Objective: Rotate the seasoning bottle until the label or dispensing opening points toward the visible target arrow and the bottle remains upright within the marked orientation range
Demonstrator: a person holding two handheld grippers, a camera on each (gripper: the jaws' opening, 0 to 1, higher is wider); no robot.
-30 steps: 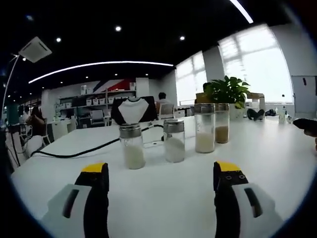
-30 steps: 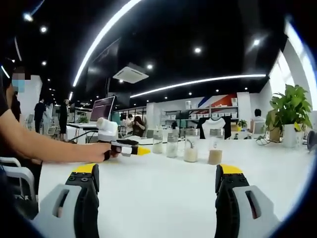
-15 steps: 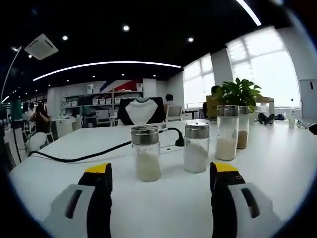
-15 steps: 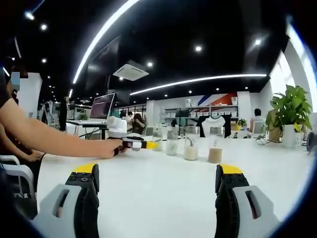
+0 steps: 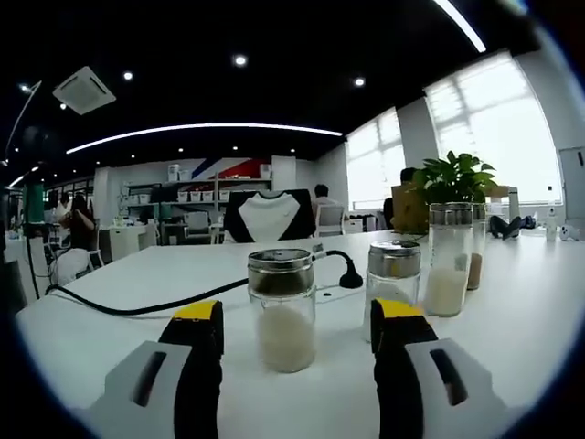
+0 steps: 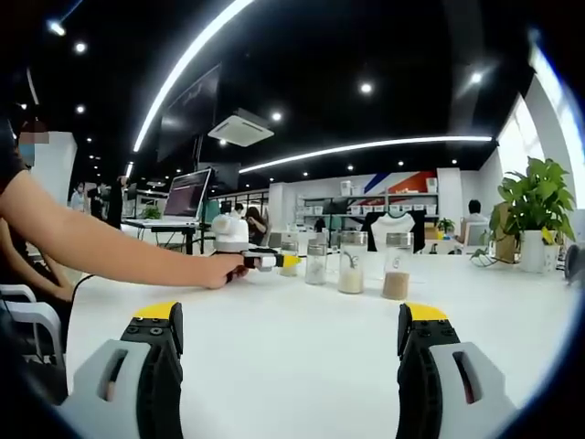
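Several glass seasoning bottles stand in a row on the white table (image 5: 101,320). The nearest one (image 5: 285,311), short with a metal lid and white powder, stands upright just ahead of my open left gripper (image 5: 297,313), centred in the gap between its jaws and apart from both. A second short bottle (image 5: 395,274) sits partly behind the right jaw. Two tall jars hold white (image 5: 449,261) and brown (image 5: 475,258) seasoning. In the right gripper view a hand holds the left gripper (image 6: 287,261) at the row's left end (image 6: 316,263). My right gripper (image 6: 291,315) is open and holds nothing.
A black cable (image 5: 137,306) with a plug (image 5: 348,274) runs across the table behind the bottles. A potted plant (image 5: 452,178) stands at the far right (image 6: 539,197). A person's bare arm (image 6: 101,251) reaches in from the left. Bare tabletop (image 6: 292,366) lies ahead of the right gripper.
The left gripper has moved forward to the leftmost short bottle, which now looms larger between its jaws. The right gripper view has stayed still.
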